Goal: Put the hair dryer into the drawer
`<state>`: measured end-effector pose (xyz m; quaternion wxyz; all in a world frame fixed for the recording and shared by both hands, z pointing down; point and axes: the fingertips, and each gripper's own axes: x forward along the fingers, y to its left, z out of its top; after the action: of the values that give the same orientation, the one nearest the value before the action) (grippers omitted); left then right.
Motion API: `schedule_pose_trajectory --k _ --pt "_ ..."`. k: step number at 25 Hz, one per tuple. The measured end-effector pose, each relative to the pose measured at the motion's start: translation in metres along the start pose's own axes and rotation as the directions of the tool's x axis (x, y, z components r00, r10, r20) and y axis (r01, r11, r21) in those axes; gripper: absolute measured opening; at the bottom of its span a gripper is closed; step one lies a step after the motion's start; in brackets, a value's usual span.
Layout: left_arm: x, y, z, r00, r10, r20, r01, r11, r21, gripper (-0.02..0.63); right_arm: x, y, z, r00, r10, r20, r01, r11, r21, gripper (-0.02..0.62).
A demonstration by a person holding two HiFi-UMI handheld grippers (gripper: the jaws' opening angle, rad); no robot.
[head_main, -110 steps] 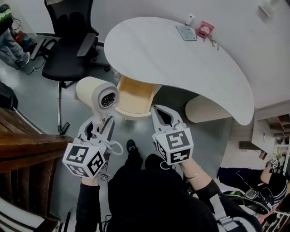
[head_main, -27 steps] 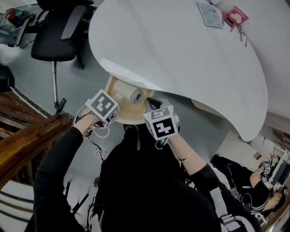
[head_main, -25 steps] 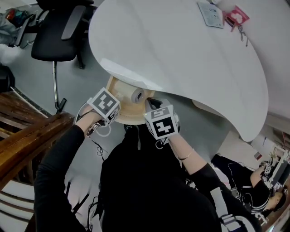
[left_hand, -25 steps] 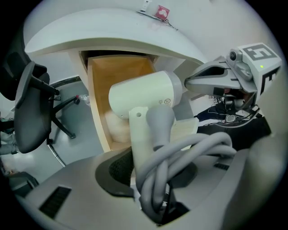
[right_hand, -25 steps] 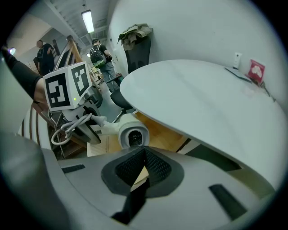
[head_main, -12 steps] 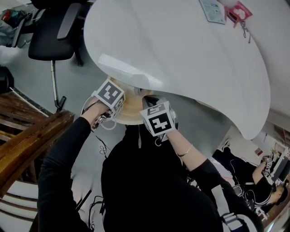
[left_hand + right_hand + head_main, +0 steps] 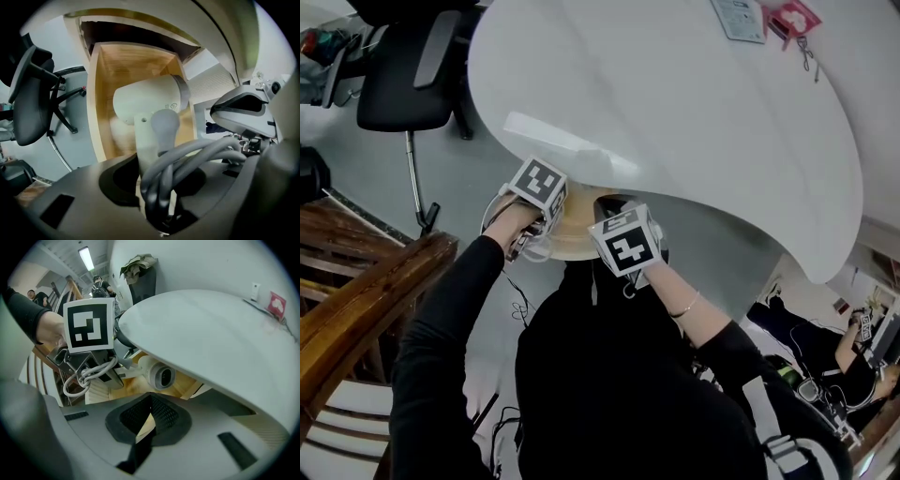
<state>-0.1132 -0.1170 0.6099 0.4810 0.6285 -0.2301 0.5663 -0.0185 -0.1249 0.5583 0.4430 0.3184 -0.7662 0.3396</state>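
A white hair dryer (image 7: pixel 147 102) hangs over the open light-wood drawer (image 7: pixel 100 89), barrel crosswise. My left gripper (image 7: pixel 154 164) is shut on its handle, with the grey coiled cord (image 7: pixel 187 157) bunched at the jaws. In the right gripper view the dryer's nozzle (image 7: pixel 159 374) faces me under the white tabletop (image 7: pixel 206 329), above the drawer (image 7: pixel 129 390). In the head view the left gripper (image 7: pixel 534 192) and right gripper (image 7: pixel 623 246) sit at the drawer (image 7: pixel 572 234); the dryer is hidden there. The right gripper (image 7: pixel 145 423), shut and holding nothing, is beside the dryer.
The curved white table (image 7: pixel 675 103) overhangs the drawer, leaving little height above it. A black office chair (image 7: pixel 403 84) stands to the left on the grey floor. A wooden stair rail (image 7: pixel 366 300) runs close by my left arm. A pink packet (image 7: pixel 792 14) lies on the far tabletop.
Both grippers have moved forward and up against the table edge. The hair dryer has gone further in over the drawer and is now hidden under the tabletop in the head view.
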Motion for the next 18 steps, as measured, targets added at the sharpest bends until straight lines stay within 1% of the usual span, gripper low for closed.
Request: schedule_pose_trajectory --k 2,4,9,12,15,18 --pt "0.003 0.001 0.005 1.000 0.014 0.000 -0.014 1.000 0.001 0.172 0.002 0.000 0.000 1.000 0.000 -0.007 0.000 1.000 0.001 0.005" --pt "0.005 0.003 0.010 0.999 0.030 0.017 -0.030 1.000 0.000 0.172 0.003 -0.002 -0.001 1.000 0.000 -0.013 0.000 1.000 0.006 0.005" --pt "0.009 0.008 0.021 0.993 0.057 0.099 -0.053 0.998 -0.044 0.172 0.007 -0.001 -0.004 1.000 0.000 -0.022 0.001 1.000 0.019 0.005" --pt "0.010 0.010 0.029 0.985 0.071 0.157 -0.062 0.996 -0.065 0.172 0.006 -0.002 -0.002 1.000 -0.008 -0.024 0.009 1.000 0.025 0.005" --pt "0.008 0.014 0.036 0.974 0.102 0.203 -0.088 0.993 -0.079 0.172 0.006 -0.003 -0.002 0.999 -0.017 -0.027 0.018 0.999 0.030 0.005" --pt "0.010 0.014 0.043 0.961 0.108 0.253 -0.085 0.991 -0.099 0.172 0.010 -0.004 -0.004 0.999 -0.021 -0.034 0.023 0.999 0.038 0.005"
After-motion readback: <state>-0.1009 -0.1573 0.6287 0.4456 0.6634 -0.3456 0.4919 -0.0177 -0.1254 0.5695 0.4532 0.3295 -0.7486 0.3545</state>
